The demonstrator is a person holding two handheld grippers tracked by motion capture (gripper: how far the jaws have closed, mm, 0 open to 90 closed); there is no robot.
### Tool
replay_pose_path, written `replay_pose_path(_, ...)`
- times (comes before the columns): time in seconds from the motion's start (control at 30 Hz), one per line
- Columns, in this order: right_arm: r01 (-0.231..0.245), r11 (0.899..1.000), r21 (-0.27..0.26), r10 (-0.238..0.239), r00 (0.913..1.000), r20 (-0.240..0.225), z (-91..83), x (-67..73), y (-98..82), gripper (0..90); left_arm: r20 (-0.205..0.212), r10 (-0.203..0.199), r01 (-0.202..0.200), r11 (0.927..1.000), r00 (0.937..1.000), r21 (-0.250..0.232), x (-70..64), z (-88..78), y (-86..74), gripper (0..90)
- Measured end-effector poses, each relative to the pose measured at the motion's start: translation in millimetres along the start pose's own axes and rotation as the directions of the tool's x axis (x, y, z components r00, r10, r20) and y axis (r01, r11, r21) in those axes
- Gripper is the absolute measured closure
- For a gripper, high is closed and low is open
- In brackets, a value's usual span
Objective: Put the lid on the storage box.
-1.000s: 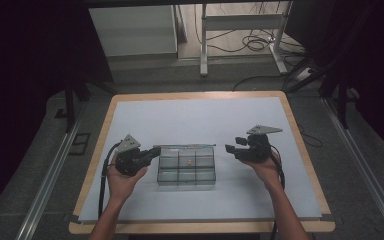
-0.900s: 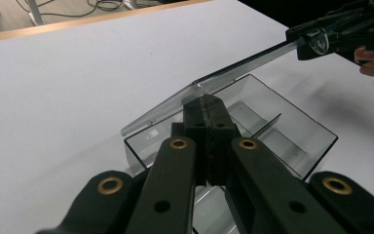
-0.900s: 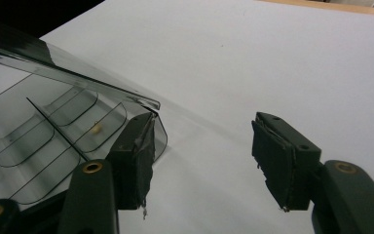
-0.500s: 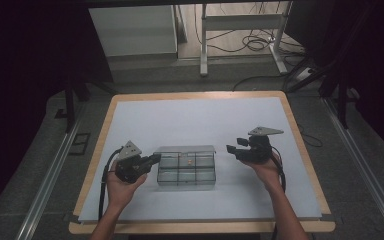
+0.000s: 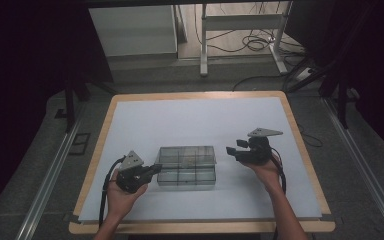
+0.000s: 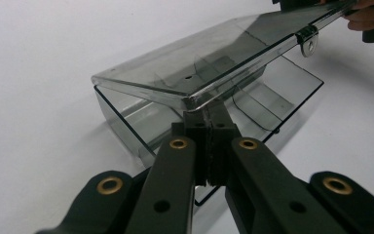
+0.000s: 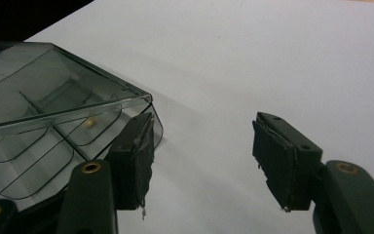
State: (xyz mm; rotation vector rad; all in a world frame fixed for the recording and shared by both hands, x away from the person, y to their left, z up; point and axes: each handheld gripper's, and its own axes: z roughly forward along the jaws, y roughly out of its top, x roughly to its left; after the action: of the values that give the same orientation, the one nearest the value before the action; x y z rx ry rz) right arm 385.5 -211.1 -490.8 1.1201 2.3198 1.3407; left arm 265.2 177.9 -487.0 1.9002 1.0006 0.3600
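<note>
A clear smoky plastic compartment box (image 5: 186, 165) lies on the white table mat, near the front middle. In the left gripper view its lid (image 6: 214, 58) stands raised and tilted above the base (image 6: 272, 97), with a latch (image 6: 308, 41) hanging from its edge. My left gripper (image 5: 155, 169) is shut, its joined tips (image 6: 208, 117) tucked under the lid's near corner. My right gripper (image 5: 232, 150) hovers open just right of the box, nothing between its fingers (image 7: 134, 158). A small yellowish bead (image 7: 91, 123) sits in one compartment.
The white mat (image 5: 200, 120) lies on a wood-edged table (image 5: 300, 150). Beyond the far edge are a table leg frame (image 5: 240, 25) and loose cables (image 5: 252, 42) on the floor. Cables trail from both grippers toward the front.
My left gripper has shifted toward the table's front edge and a little lower, still at the box's left end. The right gripper and the box have stayed put.
</note>
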Motion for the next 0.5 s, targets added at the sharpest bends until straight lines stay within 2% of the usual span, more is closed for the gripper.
replay_pose_path(0.33, -0.009, 1.000, 0.012, 0.009, 1.0000, -0.001, 1.2, -0.6, -2.3, 39.7, 0.024, -0.023, 0.022, 0.9997, 0.9995, 0.009, -1.5, 0.6, -9.5, 90.0)
replay_pose_path(0.5, -0.006, 1.000, 0.011, 0.006, 1.0000, -0.004, 0.6, 1.0, -2.1, 39.7, 0.035, -0.022, 0.021, 0.9996, 0.9991, 0.018, -4.1, 0.4, -14.1, 90.0)
